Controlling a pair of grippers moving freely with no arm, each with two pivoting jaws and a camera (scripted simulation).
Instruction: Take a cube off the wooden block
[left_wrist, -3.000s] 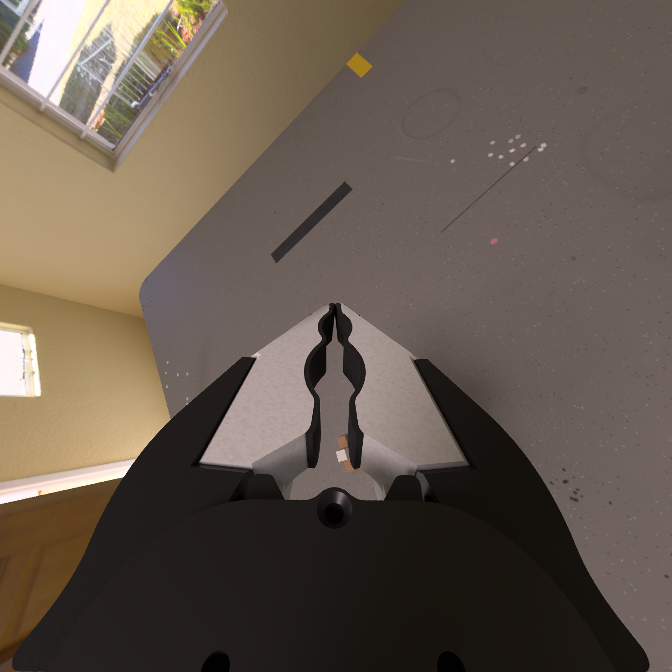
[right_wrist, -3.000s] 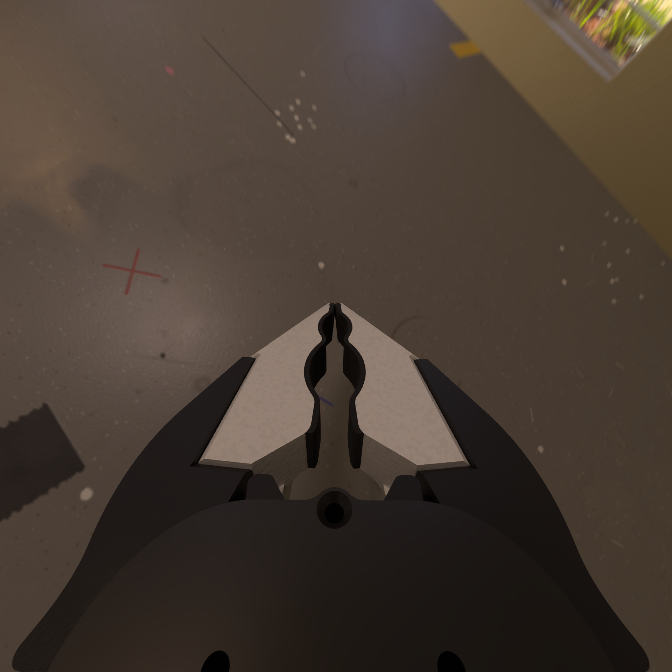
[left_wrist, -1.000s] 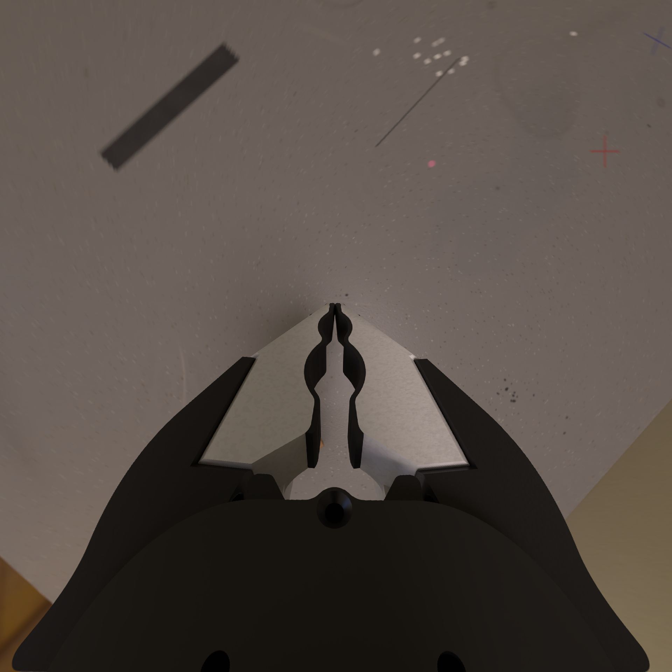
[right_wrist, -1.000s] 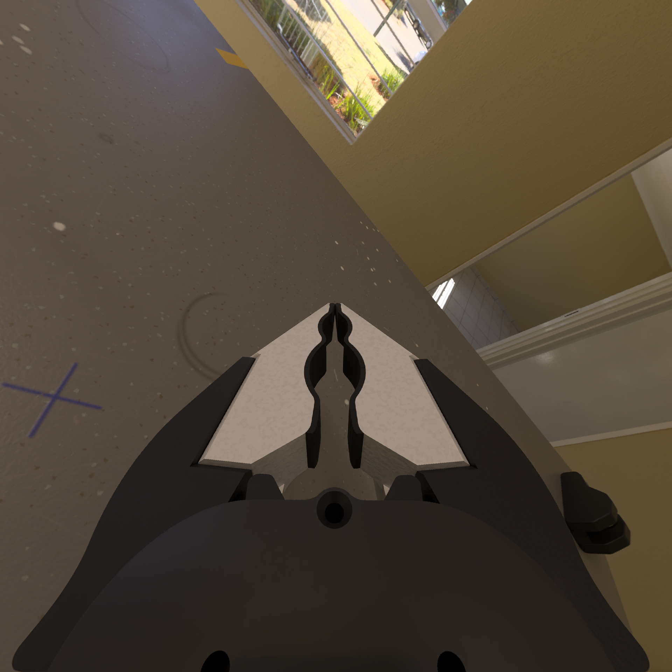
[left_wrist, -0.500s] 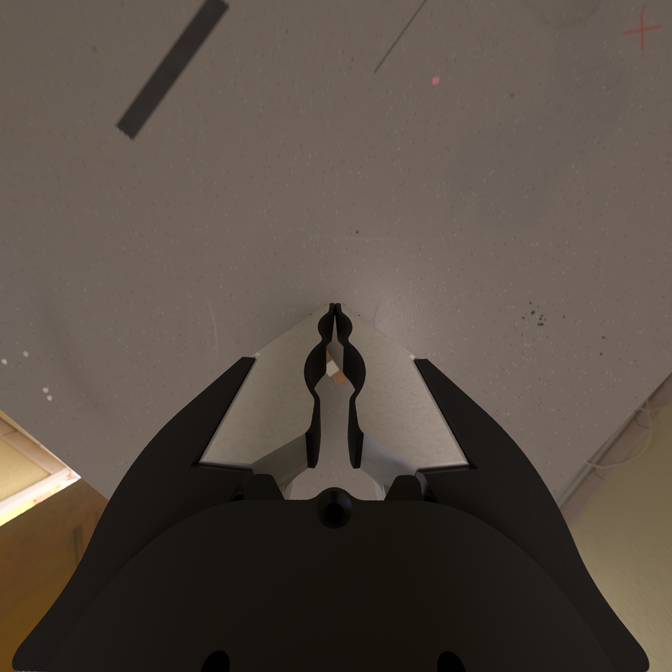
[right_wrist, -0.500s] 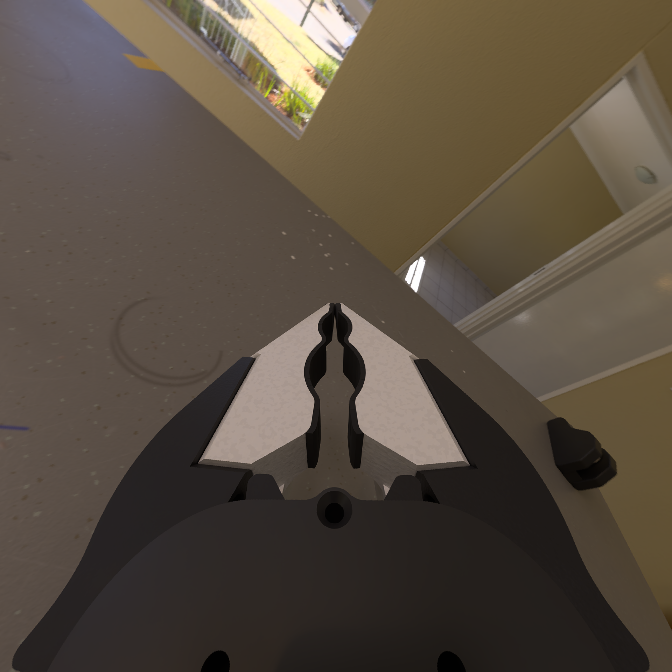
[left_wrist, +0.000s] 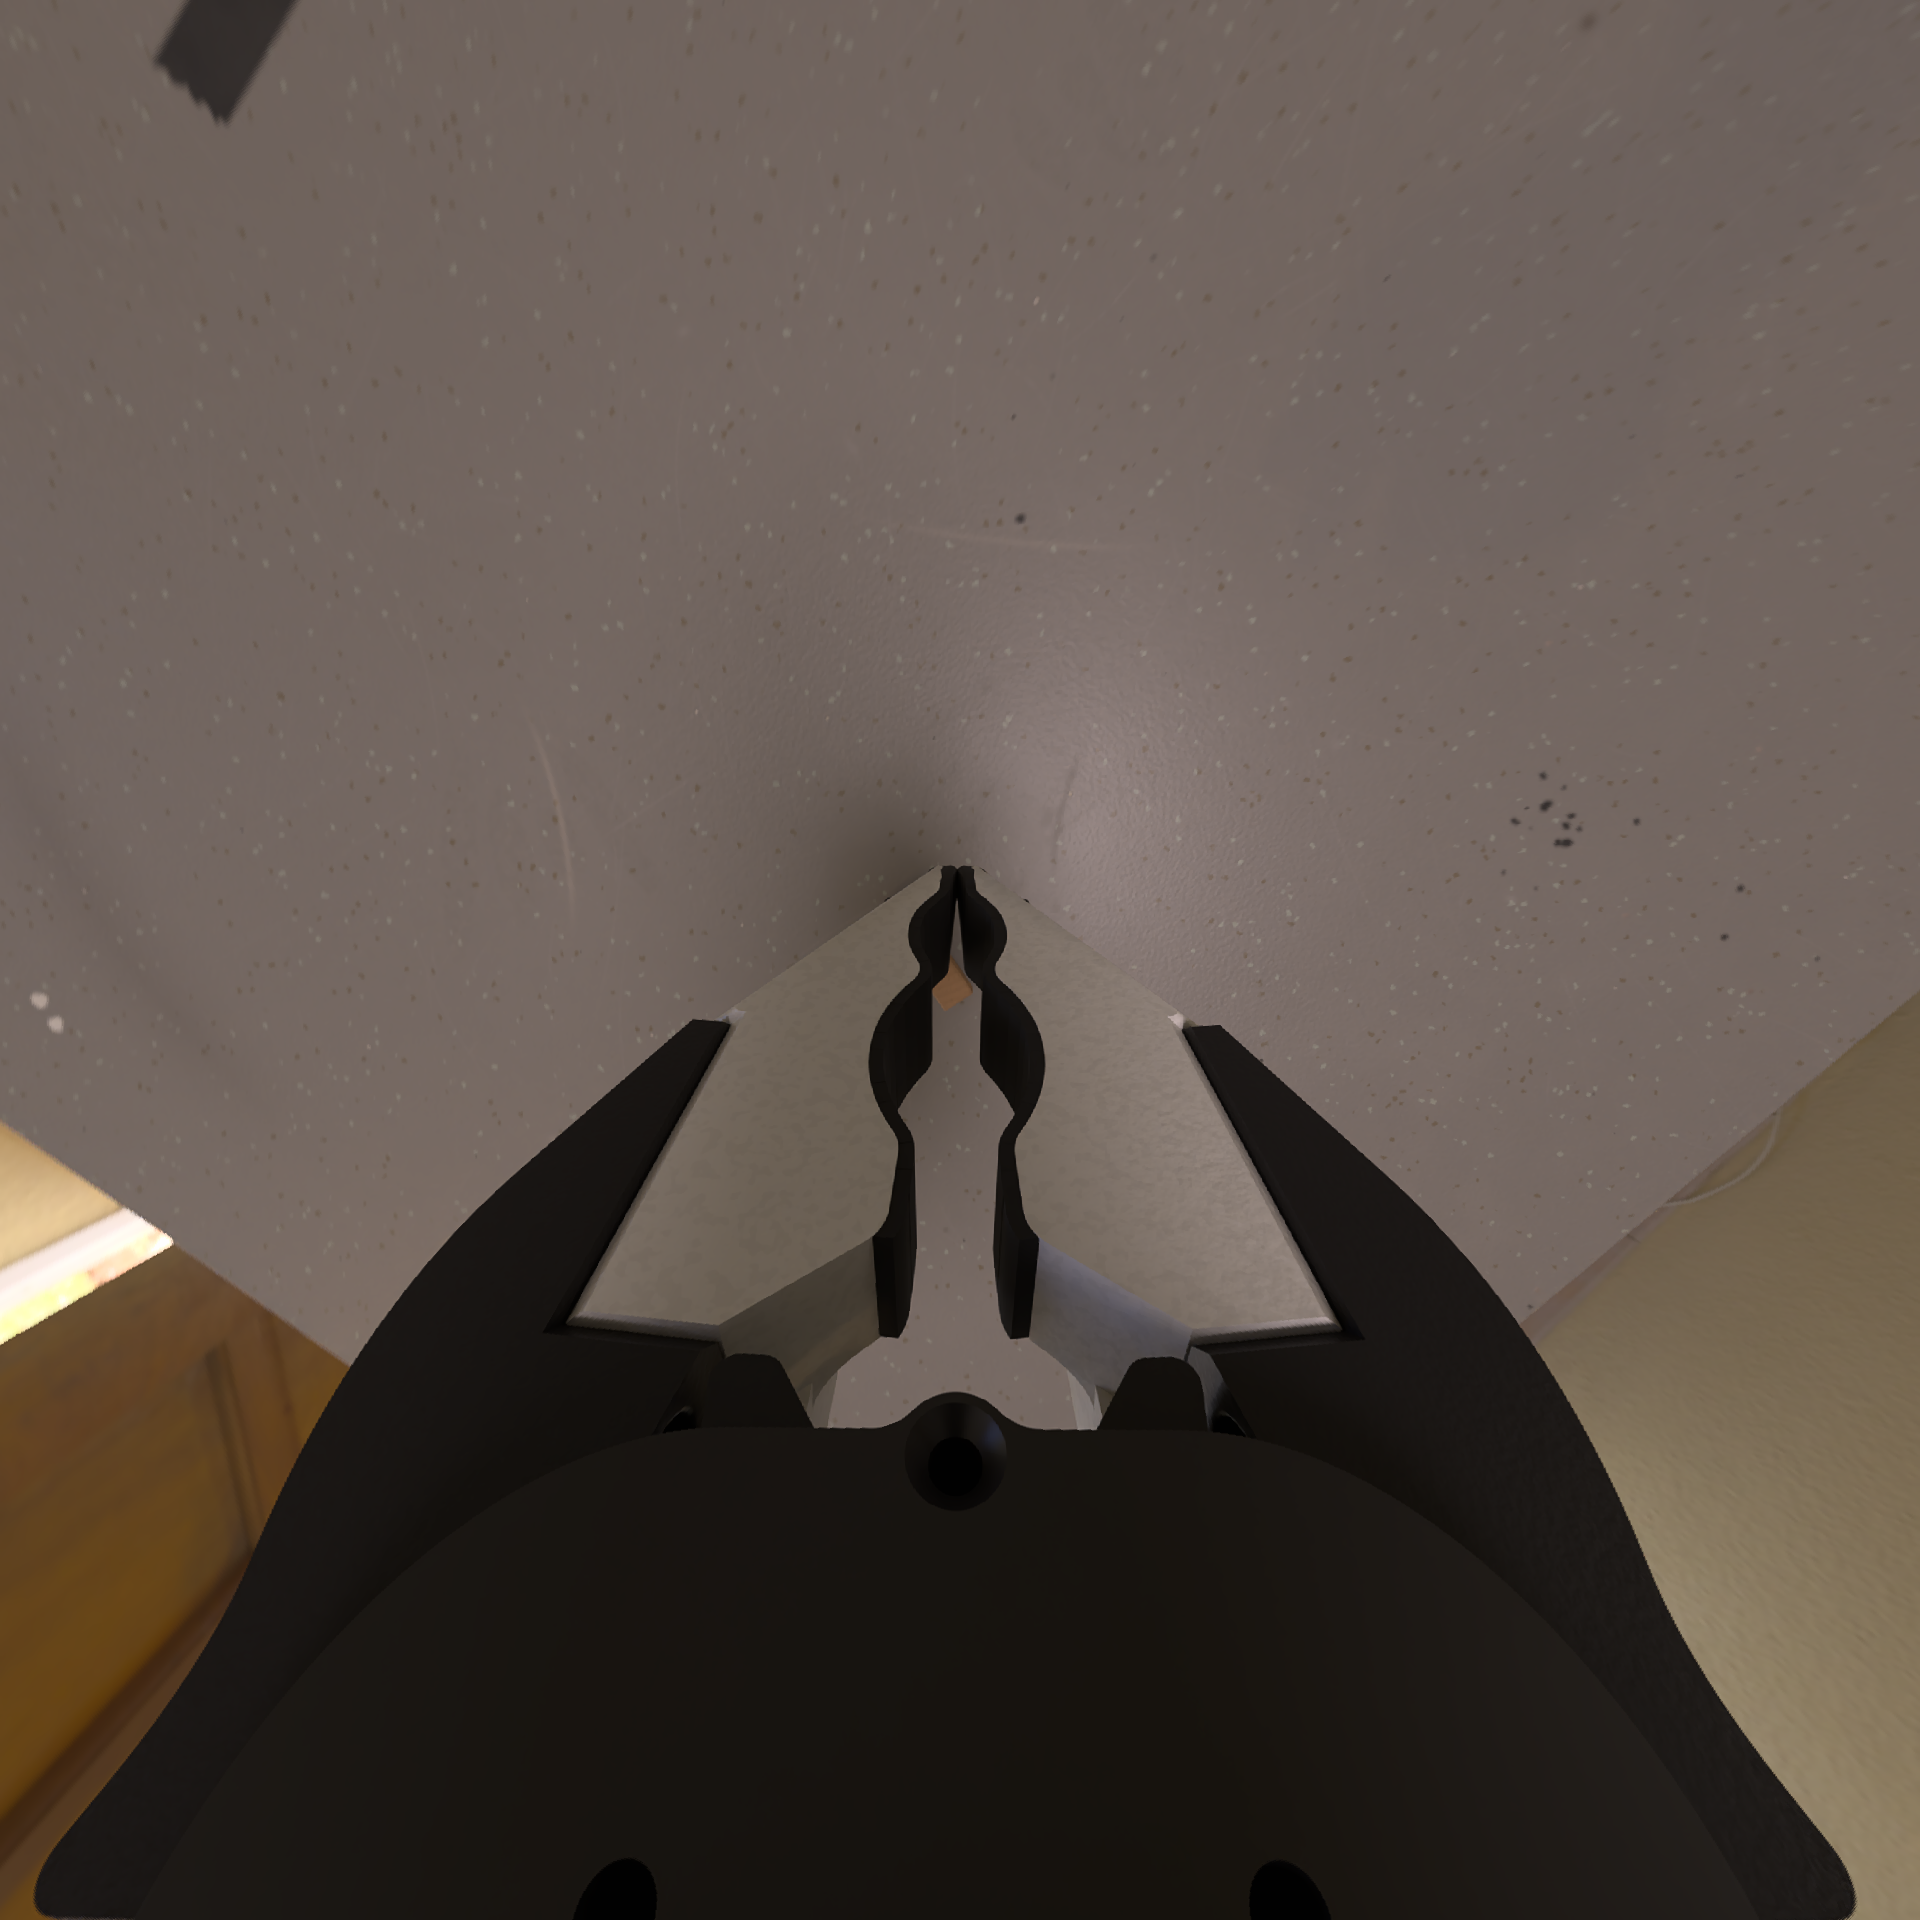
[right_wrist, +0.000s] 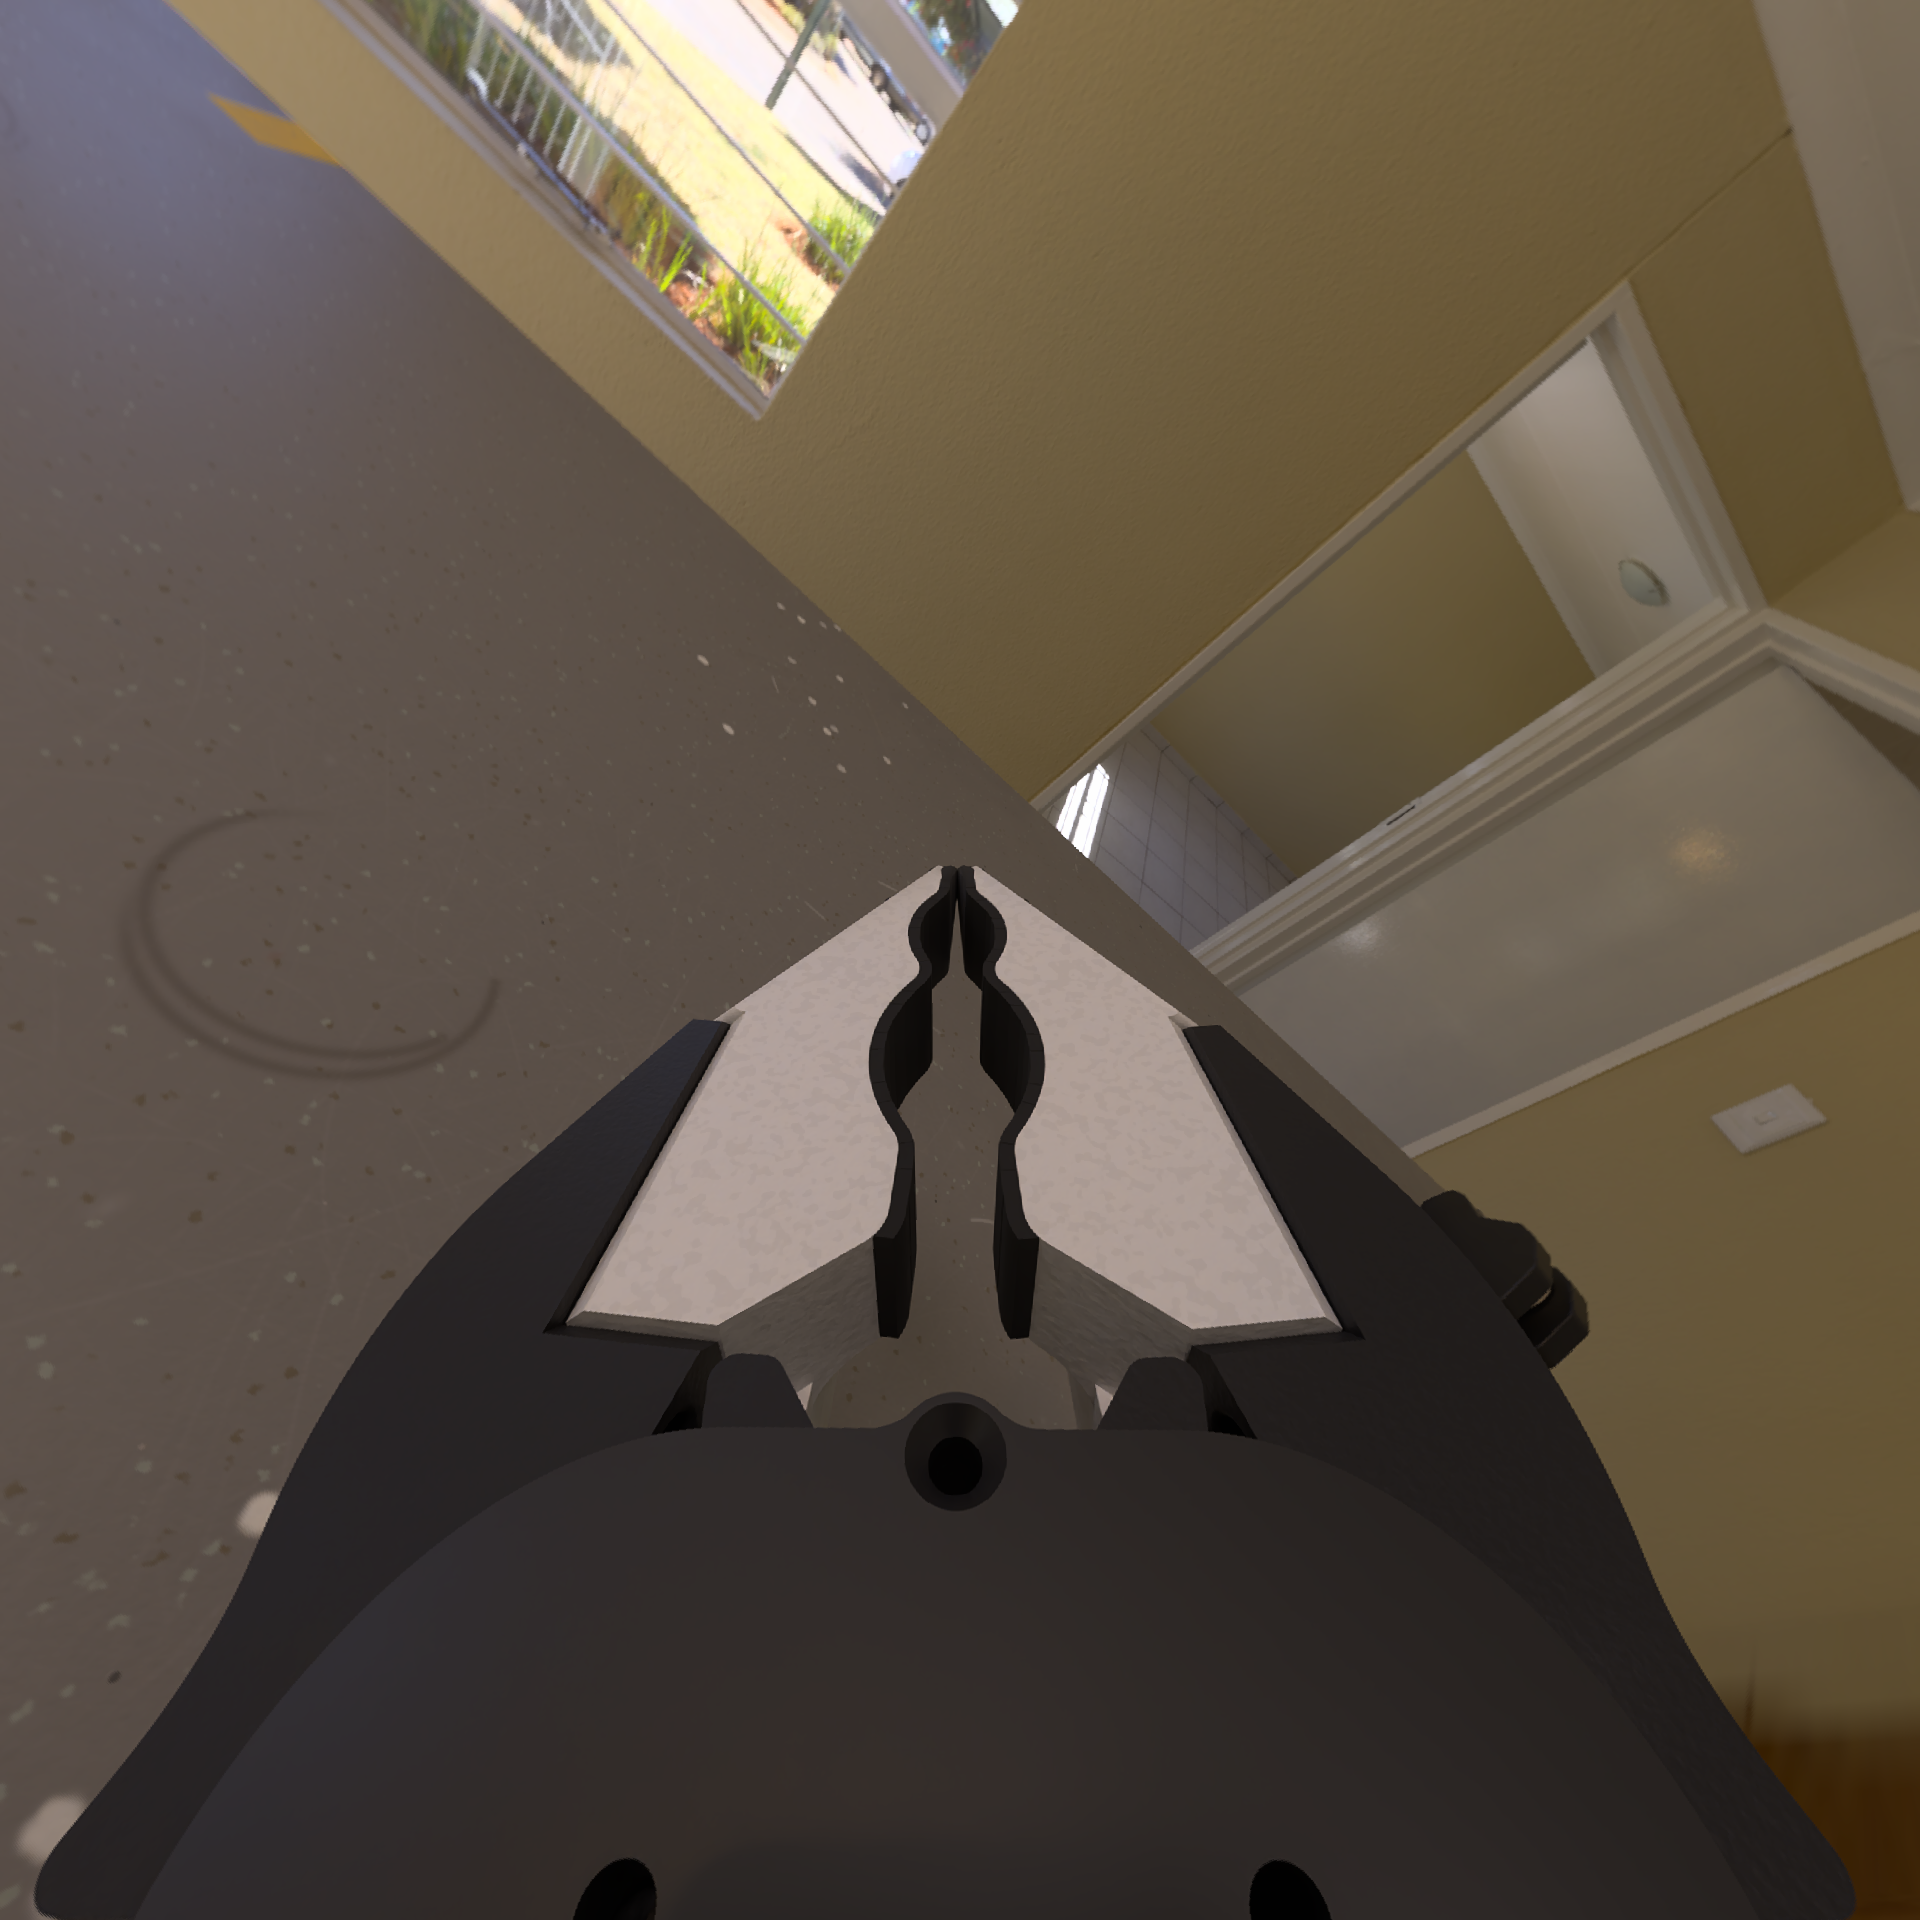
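Observation:
In the left wrist view my left gripper is shut and empty, its tips close over the grey table. Through the gap between its fingers shows a small tan piece, perhaps part of the wooden block; the fingers hide most of it. No cube shows clearly in either view. In the right wrist view my right gripper is shut and empty, over the table near its far edge.
A black tape strip lies at the far left, and the table's edges run close by at lower left and lower right. The right wrist view shows a ring mark, a black knob at the table edge, a window and yellow walls.
The left gripper has moved lower and nearer the table; the tape strip slid up and out, and the tan piece shifted toward the tips. The right gripper turned slightly further toward the table edge and wall.

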